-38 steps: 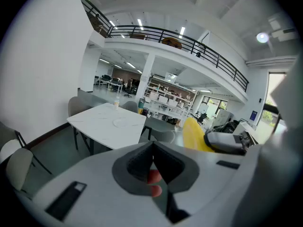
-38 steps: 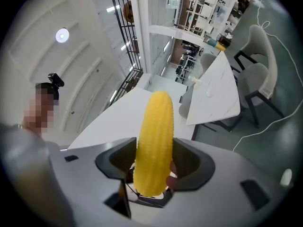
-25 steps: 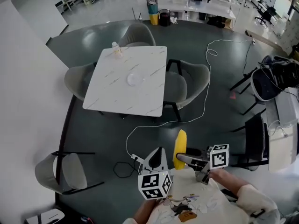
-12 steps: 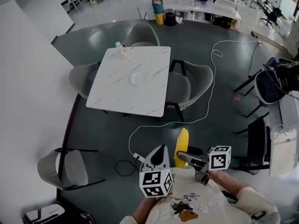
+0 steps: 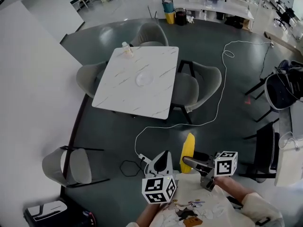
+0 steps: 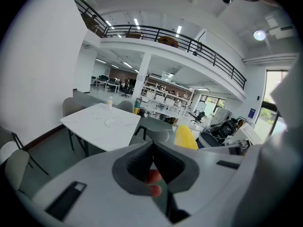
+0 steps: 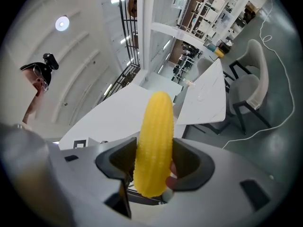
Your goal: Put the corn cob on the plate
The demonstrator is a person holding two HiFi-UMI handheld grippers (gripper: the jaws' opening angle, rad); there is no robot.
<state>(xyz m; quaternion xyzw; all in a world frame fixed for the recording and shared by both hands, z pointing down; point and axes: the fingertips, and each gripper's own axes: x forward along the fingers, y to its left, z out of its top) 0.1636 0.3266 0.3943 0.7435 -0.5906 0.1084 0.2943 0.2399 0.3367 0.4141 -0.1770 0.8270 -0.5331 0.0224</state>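
Note:
A yellow corn cob [image 5: 188,154] stands upright between the jaws of my right gripper [image 5: 191,162], which is shut on it low in the head view, over the dark floor. In the right gripper view the corn cob [image 7: 154,141] fills the gap of that gripper [image 7: 154,163]. My left gripper [image 5: 163,154] hangs beside it on the left, jaws shut on nothing [image 6: 152,148]. The clear plate [image 5: 143,80] lies in the middle of a white marble table [image 5: 123,93], far ahead of both grippers. From the left gripper, the plate [image 6: 113,122] and corn cob [image 6: 185,137] also show.
Grey chairs [image 5: 199,82] ring the table, and another [image 5: 64,167] stands at the left near a white wall. A small bottle [image 5: 127,48] sits on the table's far corner. A white cable [image 5: 189,124] runs across the floor between me and the table.
The table and chairs have slid lower and to the right in the head view. Both grippers keep their pose, the corn cob still held in the right one.

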